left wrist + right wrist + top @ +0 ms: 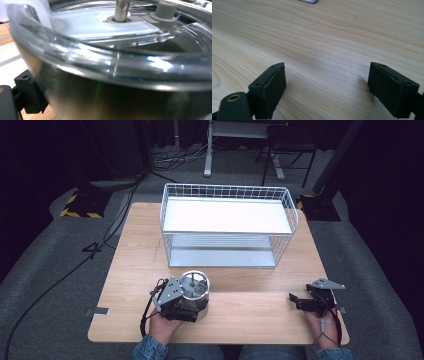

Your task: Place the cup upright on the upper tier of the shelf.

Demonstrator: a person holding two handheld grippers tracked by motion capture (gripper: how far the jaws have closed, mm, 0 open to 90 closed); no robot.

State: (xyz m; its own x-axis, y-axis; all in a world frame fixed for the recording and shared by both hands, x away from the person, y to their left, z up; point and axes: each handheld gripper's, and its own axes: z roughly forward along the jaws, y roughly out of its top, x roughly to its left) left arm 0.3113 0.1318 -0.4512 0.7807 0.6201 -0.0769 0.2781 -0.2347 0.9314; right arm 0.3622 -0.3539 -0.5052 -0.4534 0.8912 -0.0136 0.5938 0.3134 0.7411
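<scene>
High view: a wooden surface (240,310) carries a white wire rack (227,225) with two shelves at its far half. Near the front edge, left of centre, stands a round metal bowl (195,292) with a clear lid (194,282) and a metal shaft rising from the lid's middle. The left hand-held gripper (177,302) sits against the bowl's near left side, held by the person's left hand (162,322), a denim sleeve showing at the bottom edge. Its grey three-cornered plate lies tilted beside the bowl's rim.

Left gripper view: the bowl's steel wall (112,100) and the clear lid rim (100,57) stand very close to the camera. A grey knob (166,8) and the metal shaft (121,10) stand on the lid's white inner plate. One black jaw is visible at lower left, beside the bowl's wall; the other is hidden, so whether the jaws pinch the bowl cannot be told.

High view, right side: the right hand-held gripper (300,301) rests low over the surface near the front right corner, held by the right hand (322,325), well apart from the bowl.

Right gripper view: the two black jaws of the right hand-held gripper (327,80) stand spread wide, bare wood grain between them, nothing held.
</scene>
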